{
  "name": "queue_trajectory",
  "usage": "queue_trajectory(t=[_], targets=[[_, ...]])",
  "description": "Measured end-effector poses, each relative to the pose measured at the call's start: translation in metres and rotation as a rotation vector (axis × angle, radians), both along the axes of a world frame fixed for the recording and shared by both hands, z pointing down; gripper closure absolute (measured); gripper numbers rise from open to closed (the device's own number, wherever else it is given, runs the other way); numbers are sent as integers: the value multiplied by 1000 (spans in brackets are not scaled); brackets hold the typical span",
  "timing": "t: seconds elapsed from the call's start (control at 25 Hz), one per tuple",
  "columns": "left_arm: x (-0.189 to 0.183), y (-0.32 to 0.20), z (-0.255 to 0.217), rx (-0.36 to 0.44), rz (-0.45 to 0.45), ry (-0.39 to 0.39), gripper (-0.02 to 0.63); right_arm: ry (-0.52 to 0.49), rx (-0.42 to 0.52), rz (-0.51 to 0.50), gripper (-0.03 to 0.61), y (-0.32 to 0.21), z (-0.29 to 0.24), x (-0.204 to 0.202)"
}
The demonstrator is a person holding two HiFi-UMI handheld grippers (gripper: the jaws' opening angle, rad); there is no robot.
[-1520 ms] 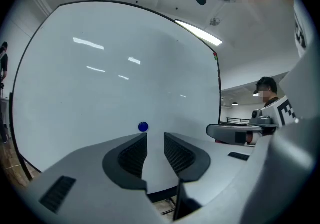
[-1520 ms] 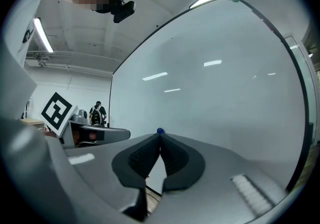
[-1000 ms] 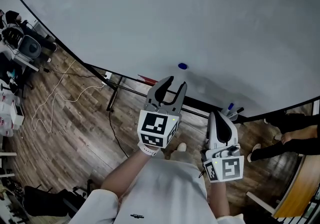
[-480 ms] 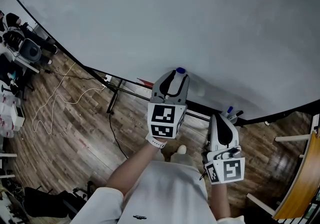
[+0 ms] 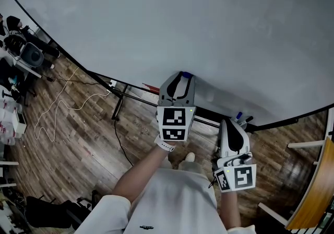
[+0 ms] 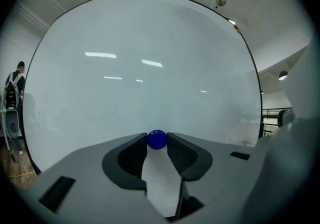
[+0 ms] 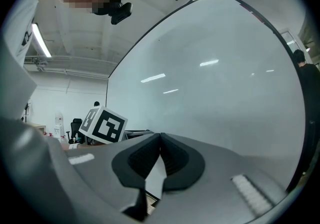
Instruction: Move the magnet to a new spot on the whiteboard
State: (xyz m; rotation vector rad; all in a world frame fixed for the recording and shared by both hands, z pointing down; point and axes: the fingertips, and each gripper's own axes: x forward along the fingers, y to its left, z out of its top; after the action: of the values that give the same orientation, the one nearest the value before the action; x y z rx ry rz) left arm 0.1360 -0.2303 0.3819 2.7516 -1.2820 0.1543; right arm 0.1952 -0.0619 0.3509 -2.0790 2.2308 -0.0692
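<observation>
A small blue round magnet [image 6: 156, 139] sticks to the large whiteboard [image 6: 150, 58] near its lower edge. In the head view only a sliver of the magnet [image 5: 187, 75] shows past the jaw tips. My left gripper [image 6: 157, 140] points at the board with the magnet between its tips. Its jaws have just been closing, and both pads now touch the magnet's sides. In the head view the left gripper [image 5: 182, 76] reaches the whiteboard [image 5: 209, 19]. My right gripper [image 5: 230, 123] hangs back lower right, shut and empty, with its tips [image 7: 160, 136] together.
A tray with markers [image 5: 241, 117] runs along the board's bottom edge at the right. The stand's black leg [image 5: 117, 103] and a white cable [image 5: 57, 103] are on the wooden floor at left. Equipment [image 5: 26, 50] is far left, a wooden chair [image 5: 313, 196] far right.
The left gripper moved forward to the board and its jaws came round the magnet, then narrowed onto it. The right gripper stayed put. A person's legs at the right edge are gone.
</observation>
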Motion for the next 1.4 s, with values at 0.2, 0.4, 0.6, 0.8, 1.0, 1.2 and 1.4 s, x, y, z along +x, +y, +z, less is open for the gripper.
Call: queue_trajectory(t=[0.2, 0.4, 0.6, 0.8, 1.0, 1.2, 1.4], targets=[[0, 0, 0, 12, -7, -20, 489, -4, -1, 1, 569, -1, 0, 3], [0, 0, 0, 4, 9, -8, 492, -2, 5, -1, 569, -4, -2, 3], [-4, 4, -2, -10, 27, 4, 492, 1, 9, 2, 569, -2, -4, -1], [-12, 14, -1, -11, 44, 3, 492, 2, 8, -3, 569, -3, -4, -5], [-38, 26, -2, -4, 41, 1, 491, 7, 8, -14, 569, -3, -5, -12], [-63, 38, -3, 15, 42, -31, 492, 8, 5, -26, 569, -5, -3, -17], [-83, 52, -4, 13, 54, -33, 492, 14, 5, -42, 569, -8, -5, -20]])
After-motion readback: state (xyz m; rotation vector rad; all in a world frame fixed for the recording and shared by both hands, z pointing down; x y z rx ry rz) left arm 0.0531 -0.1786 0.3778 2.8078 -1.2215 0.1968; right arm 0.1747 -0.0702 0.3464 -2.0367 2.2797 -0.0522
